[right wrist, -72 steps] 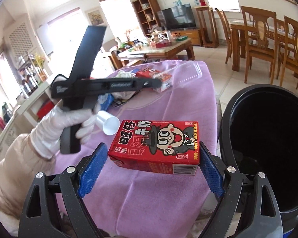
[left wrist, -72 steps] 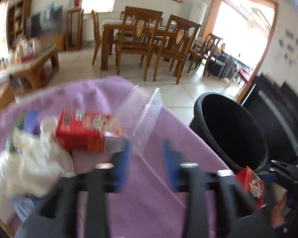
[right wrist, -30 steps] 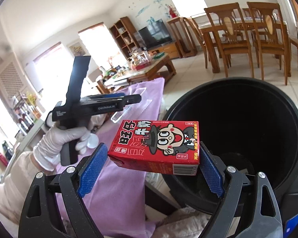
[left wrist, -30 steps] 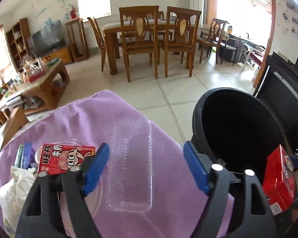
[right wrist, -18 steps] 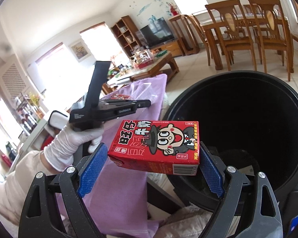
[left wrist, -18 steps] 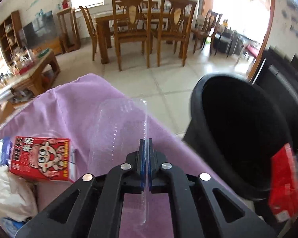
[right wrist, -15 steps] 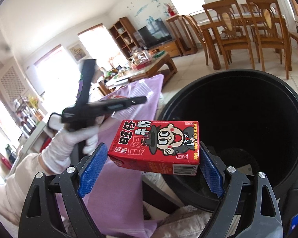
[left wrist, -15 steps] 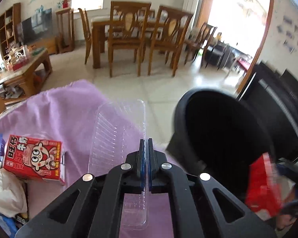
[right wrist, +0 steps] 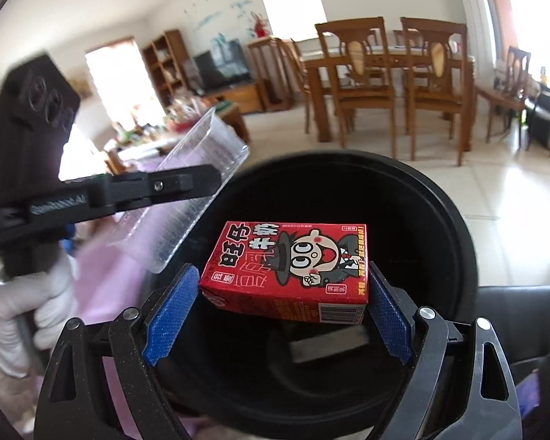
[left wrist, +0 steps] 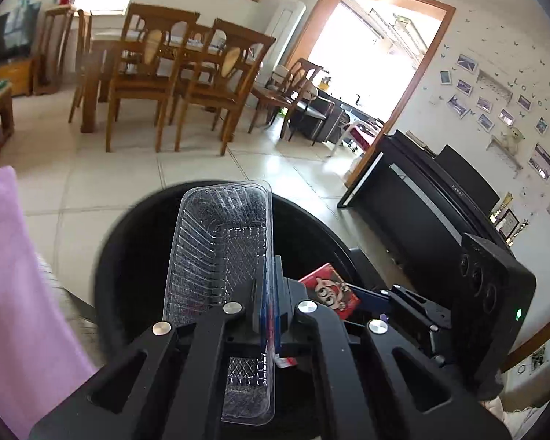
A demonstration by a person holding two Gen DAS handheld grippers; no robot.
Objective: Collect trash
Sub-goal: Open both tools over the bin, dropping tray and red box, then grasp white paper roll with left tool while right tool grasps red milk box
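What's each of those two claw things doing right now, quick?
Left gripper: closed, pinching the wall of a clear plastic tray over the black bin.
Right gripper: closed on a red drink carton, also over the bin.

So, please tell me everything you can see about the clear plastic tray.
The clear plastic tray is a long, shallow rectangular container of thin transparent plastic, with rounded corners, ribbed walls and a diamond-patterned floor. It looks empty. The left gripper is shut on one long side wall, so the tray sticks out forward past the fingers. It hangs in the air over the open black bin, touching nothing else visible. In the right wrist view it appears tilted, beside the red carton.
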